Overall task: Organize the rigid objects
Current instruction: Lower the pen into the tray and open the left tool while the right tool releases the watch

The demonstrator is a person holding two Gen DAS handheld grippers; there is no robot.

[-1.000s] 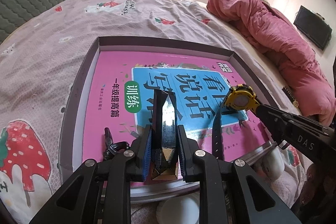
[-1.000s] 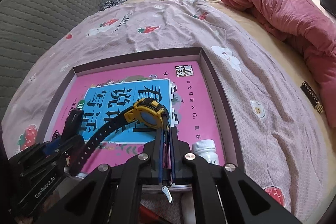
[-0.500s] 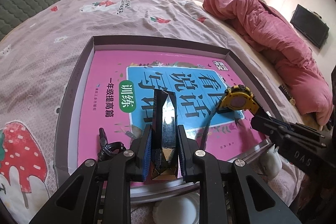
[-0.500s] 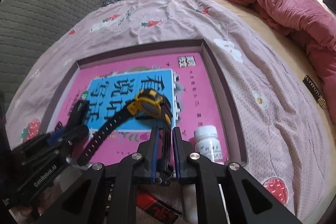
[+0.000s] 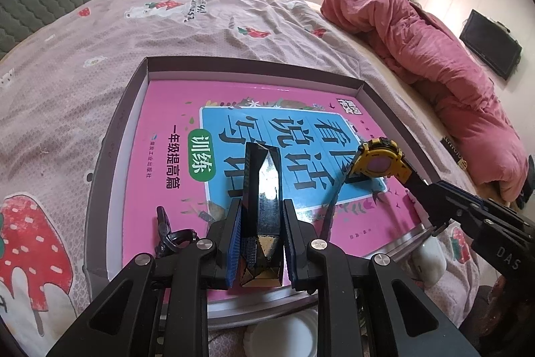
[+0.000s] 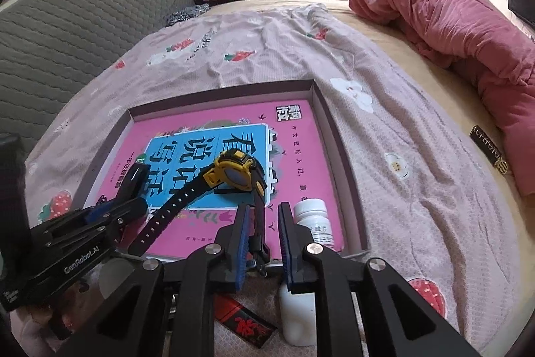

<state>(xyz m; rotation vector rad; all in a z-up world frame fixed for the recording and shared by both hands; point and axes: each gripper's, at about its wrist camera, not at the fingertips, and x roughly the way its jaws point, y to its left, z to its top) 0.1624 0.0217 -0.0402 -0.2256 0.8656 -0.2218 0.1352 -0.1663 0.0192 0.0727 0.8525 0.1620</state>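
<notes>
A shallow grey box (image 5: 117,136) on the bed holds a pink book (image 5: 160,109). My left gripper (image 5: 261,214) is shut on a long black faceted box (image 5: 262,186), held just over the book. A yellow watch (image 6: 234,173) with a black strap lies on the book; it also shows in the left wrist view (image 5: 381,158). My right gripper (image 6: 262,223) is open with its jaws on either side of the strap end, no longer gripping it. A white pill bottle (image 6: 314,223) stands in the box's near right corner.
A black clip (image 5: 167,230) lies in the box beside the book. A white bottle (image 6: 296,317) and a red packet (image 6: 244,323) lie on the bed below my right gripper. A pink quilt (image 6: 451,22) is heaped at the right, a grey headboard (image 6: 67,22) at the left.
My right gripper has opened and let go of the watch, which now lies on the book. My left gripper still holds the black box and has barely moved.
</notes>
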